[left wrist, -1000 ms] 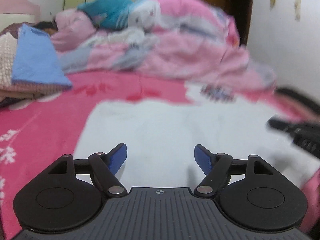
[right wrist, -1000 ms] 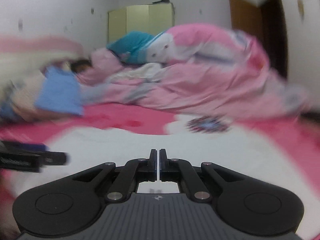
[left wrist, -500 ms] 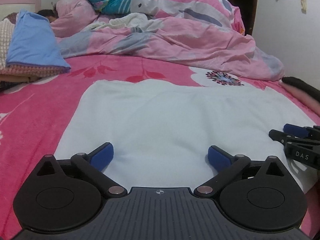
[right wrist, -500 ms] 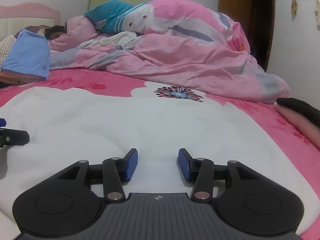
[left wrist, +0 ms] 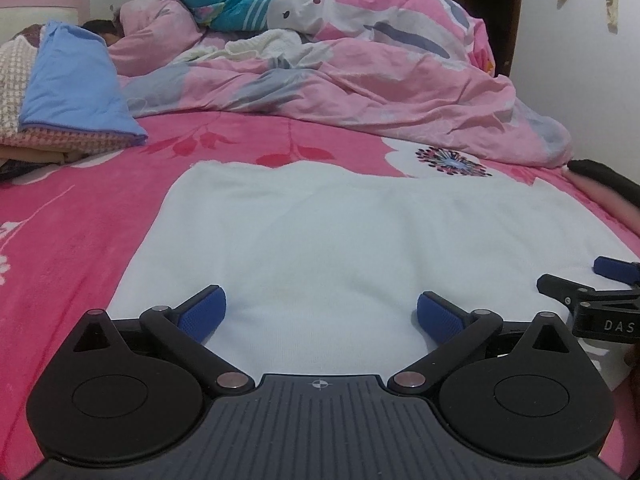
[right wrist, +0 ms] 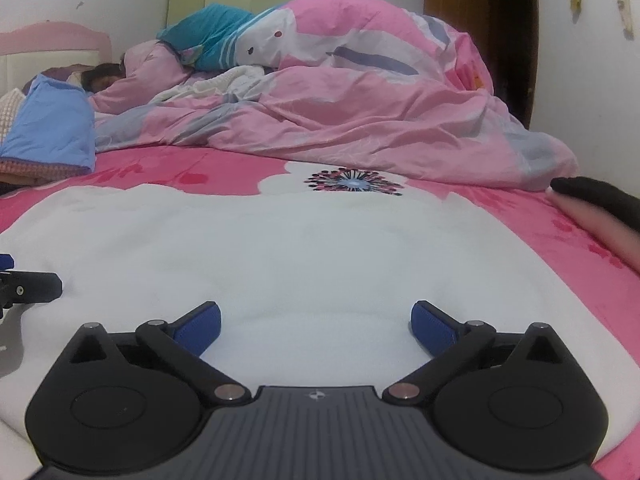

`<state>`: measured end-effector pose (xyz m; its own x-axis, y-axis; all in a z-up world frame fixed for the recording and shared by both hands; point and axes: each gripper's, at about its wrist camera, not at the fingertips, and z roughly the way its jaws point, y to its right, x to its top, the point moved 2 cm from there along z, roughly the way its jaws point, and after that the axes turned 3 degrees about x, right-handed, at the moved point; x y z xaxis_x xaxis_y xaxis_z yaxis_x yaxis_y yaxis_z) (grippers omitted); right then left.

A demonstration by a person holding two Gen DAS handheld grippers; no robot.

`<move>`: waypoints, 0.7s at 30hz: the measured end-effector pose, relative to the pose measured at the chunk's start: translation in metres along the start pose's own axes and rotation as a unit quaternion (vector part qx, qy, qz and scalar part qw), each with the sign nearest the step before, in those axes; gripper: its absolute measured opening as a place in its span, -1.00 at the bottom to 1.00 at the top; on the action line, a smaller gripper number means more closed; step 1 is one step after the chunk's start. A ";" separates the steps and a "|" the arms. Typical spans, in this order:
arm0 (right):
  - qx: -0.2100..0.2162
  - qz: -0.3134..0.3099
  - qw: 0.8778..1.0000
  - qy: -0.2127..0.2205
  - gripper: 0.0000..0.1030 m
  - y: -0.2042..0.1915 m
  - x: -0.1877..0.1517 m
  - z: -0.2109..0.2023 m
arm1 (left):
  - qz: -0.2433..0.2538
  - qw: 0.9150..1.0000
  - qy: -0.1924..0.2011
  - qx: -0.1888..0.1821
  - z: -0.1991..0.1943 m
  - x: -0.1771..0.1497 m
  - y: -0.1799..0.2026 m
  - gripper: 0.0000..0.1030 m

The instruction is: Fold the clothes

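A white garment (left wrist: 340,232) lies flat across the pink flowered bedsheet (left wrist: 80,220). My left gripper (left wrist: 320,304) hovers low over its near edge, open wide, with only flat cloth below the blue pads. My right gripper (right wrist: 316,312) sits over the same garment (right wrist: 280,248) further right. Its jaws are opening and spread wide, and nothing is pinched between them. Each gripper shows at the edge of the other's view: the right one (left wrist: 600,288) and the left one (right wrist: 28,286).
A crumpled pink duvet (left wrist: 360,92) is heaped across the far side of the bed, with a person (right wrist: 100,76) lying under it at the far left. A folded blue blanket (left wrist: 76,88) rests on a stack at the left. A pink and black item (right wrist: 600,216) lies at the right edge.
My right gripper's jaws went from shut to wide apart and it sank slightly toward the garment. My left gripper's jaws spread wider. The views sharpened as motion stopped.
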<state>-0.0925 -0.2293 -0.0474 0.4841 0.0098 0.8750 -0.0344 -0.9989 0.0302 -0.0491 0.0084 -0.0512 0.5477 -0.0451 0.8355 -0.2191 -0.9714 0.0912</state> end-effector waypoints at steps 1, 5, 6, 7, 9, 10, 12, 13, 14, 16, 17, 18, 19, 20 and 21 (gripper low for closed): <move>0.001 0.001 1.000 0.000 1.00 0.000 0.000 0.000 | -0.002 1.000 0.001 0.001 0.000 0.000 0.000 1.00; -0.002 0.004 1.000 0.003 1.00 -0.001 -0.002 -0.002 | -0.008 1.000 -0.001 0.004 -0.001 0.000 0.000 1.00; -0.003 0.004 1.000 0.005 1.00 -0.002 -0.002 -0.003 | -0.010 1.000 -0.002 0.006 -0.001 0.000 0.000 1.00; -0.003 0.005 1.000 0.006 1.00 -0.002 -0.003 -0.003 | -0.012 1.000 -0.003 0.008 -0.001 0.000 0.001 1.00; -0.005 0.005 1.000 0.008 1.00 -0.002 -0.004 -0.004 | -0.015 1.000 -0.005 0.012 -0.001 0.001 0.001 1.00; -0.007 0.003 1.000 0.010 1.00 -0.003 -0.005 -0.004 | -0.015 1.000 -0.005 0.013 -0.001 0.001 0.002 1.00; -0.012 0.002 1.000 0.014 1.00 -0.004 -0.006 -0.006 | -0.016 1.000 -0.006 0.016 -0.001 0.000 0.003 1.00; -0.015 0.002 1.000 0.017 1.00 -0.005 -0.007 -0.006 | -0.018 1.000 -0.006 0.017 -0.001 0.001 0.003 1.00; -0.017 0.001 1.000 0.020 1.00 -0.005 -0.008 -0.007 | -0.019 1.000 -0.007 0.018 -0.001 0.001 0.003 1.00; -0.023 0.000 0.999 0.025 1.00 -0.006 -0.009 -0.009 | -0.023 1.000 -0.009 0.019 -0.001 0.001 0.003 1.00; -0.026 -0.002 0.999 0.026 1.00 -0.007 -0.009 -0.009 | -0.025 0.999 -0.010 0.020 -0.001 0.002 0.003 1.00; -0.029 -0.004 0.999 0.027 1.00 -0.008 -0.010 -0.009 | -0.026 0.999 -0.011 0.020 -0.001 0.002 0.003 1.00; -0.032 -0.006 0.999 0.028 1.00 -0.009 -0.010 -0.009 | -0.028 0.999 -0.010 0.018 -0.002 0.002 0.003 1.00; -0.035 -0.008 0.999 0.028 1.00 -0.009 -0.010 -0.009 | -0.030 0.999 -0.010 0.016 -0.002 0.002 0.003 1.00; -0.038 -0.010 0.999 0.029 1.00 -0.010 -0.011 -0.009 | -0.031 0.999 -0.010 0.015 -0.002 0.002 0.002 1.00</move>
<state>-0.1052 -0.2188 -0.0526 0.4342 0.0352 0.9001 -0.0928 -0.9922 0.0835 -0.0502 0.0067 -0.0478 0.5756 0.0120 0.8176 -0.1600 -0.9789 0.1271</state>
